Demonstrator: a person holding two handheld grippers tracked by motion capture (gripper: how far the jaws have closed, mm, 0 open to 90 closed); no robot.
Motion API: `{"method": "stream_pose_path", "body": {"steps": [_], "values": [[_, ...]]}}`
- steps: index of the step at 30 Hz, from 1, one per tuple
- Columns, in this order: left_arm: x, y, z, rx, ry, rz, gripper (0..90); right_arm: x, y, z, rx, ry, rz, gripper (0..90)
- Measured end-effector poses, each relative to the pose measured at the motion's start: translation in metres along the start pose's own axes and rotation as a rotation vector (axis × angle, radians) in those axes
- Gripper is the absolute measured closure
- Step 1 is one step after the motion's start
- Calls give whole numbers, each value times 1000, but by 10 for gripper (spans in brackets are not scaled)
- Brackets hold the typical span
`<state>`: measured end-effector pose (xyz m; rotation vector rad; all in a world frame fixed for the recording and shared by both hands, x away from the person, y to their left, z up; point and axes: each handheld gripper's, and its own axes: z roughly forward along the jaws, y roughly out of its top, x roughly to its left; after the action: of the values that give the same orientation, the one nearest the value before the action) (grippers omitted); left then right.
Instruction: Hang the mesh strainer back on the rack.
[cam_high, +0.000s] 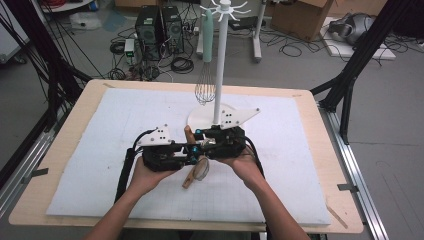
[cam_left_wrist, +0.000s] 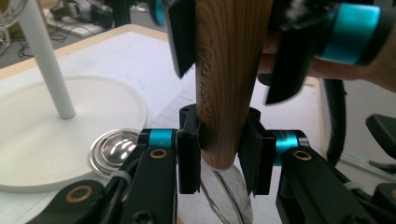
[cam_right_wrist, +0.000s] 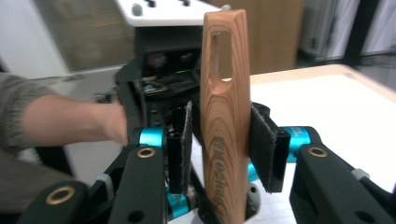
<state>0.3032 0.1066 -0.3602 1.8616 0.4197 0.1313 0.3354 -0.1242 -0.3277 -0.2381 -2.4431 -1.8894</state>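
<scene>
Your left gripper (cam_left_wrist: 218, 149) has its jaws pressed against both sides of the wooden handle (cam_left_wrist: 229, 79) of a small mesh strainer (cam_high: 200, 167), clamping it near the end where the wood meets the wire rim; the mesh bowl (cam_left_wrist: 233, 191) hangs just below and between those jaws. Your right gripper (cam_right_wrist: 224, 147) meets it from the opposite side, and its jaws sit along the same handle farther up, toward the slotted end (cam_right_wrist: 219, 56), with the left pad touching the wood and the right pad close against it, so the grip looks narrow and bearing on the handle. In the high view both grippers come together over the middle of the white mat (cam_high: 100, 150) on the counter (cam_high: 65, 125), with the strainer angled between them and its handle tip poking up past the jaws. Just beyond the jaws stands a white rack (cam_high: 220, 65) on a round base (cam_left_wrist: 42, 135), with a whisk (cam_high: 205, 80) hanging from one of its arms. A shiny round metal lid (cam_left_wrist: 114, 151) lies beside your left gripper's left jaw, against the base.
</scene>
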Motion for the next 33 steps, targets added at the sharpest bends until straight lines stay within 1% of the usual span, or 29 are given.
{"method": "stream_pose_path", "body": {"steps": [3, 4, 6, 7, 10, 11, 12, 14, 15, 18, 20, 21, 22, 24, 26, 28, 30, 31, 32, 33], "values": [[-1, -1, 0, 17, -35, 17, 704, -2, -1, 1, -1, 37, 8, 637], [-1, -1, 0, 23, -40, 22, 704, -2, -1, 2, 3, 46, 9, 640], [-1, -1, 1, 33, -49, 26, 703, -2, -2, 3, 14, 61, 5, 684], [-1, -1, 1, 32, -48, 26, 702, -1, -1, 3, 21, 53, -5, 688], [-1, -1, 0, 24, -23, 28, 689, 3, 0, 4, 23, 8, -17, 698], [-1, -1, 0, 19, 1, 21, 659, 4, 1, 3, 22, -11, -17, 700], [0, -1, 0, 20, 15, 16, 622, 5, 1, 3, 13, -51, -8, 701], [1, -2, 0, 24, 45, 13, 597, 8, 2, 1, -3, -95, 2, 701], [1, -2, 0, 25, 53, 11, 593, 10, 3, 2, -8, -114, 4, 701], [0, -3, 1, 22, 67, 14, 604, 15, 5, 2, -12, -178, 5, 702], [-1, -3, 2, 20, 70, 19, 645, 16, 5, 1, -27, -207, 10, 702], [-1, -3, 2, 18, 62, 22, 688, 16, 6, 1, -37, -212, 14, 701], [-1, -3, 1, 18, 60, 25, 719, 16, 6, 1, -43, -214, 12, 701], [0, -2, 1, 28, 50, 30, 727, 16, 6, 0, -46, -208, 12, 699], [0, -3, 0, 30, 25, 24, 729, 16, 5, -1, -42, -184, 3, 697], [0, -2, -2, 37, 1, 36, 732, 14, 3, -2, -43, -151, -5, 684], [0, -2, -3, 37, -19, 39, 733, 13, 1, -2, -29, -127, -14, 659], [1, -2, -4, 44, -29, 46, 733, 12, 0, -2, -27, -101, -14, 656], [1, -2, -5, 46, -38, 49, 733, 12, -1, -2, -20, -85, -8, 650], [2, -2, -5, 45, -49, 50, 733, 11, -2, -1, -19, -65, -12, 649]]}}
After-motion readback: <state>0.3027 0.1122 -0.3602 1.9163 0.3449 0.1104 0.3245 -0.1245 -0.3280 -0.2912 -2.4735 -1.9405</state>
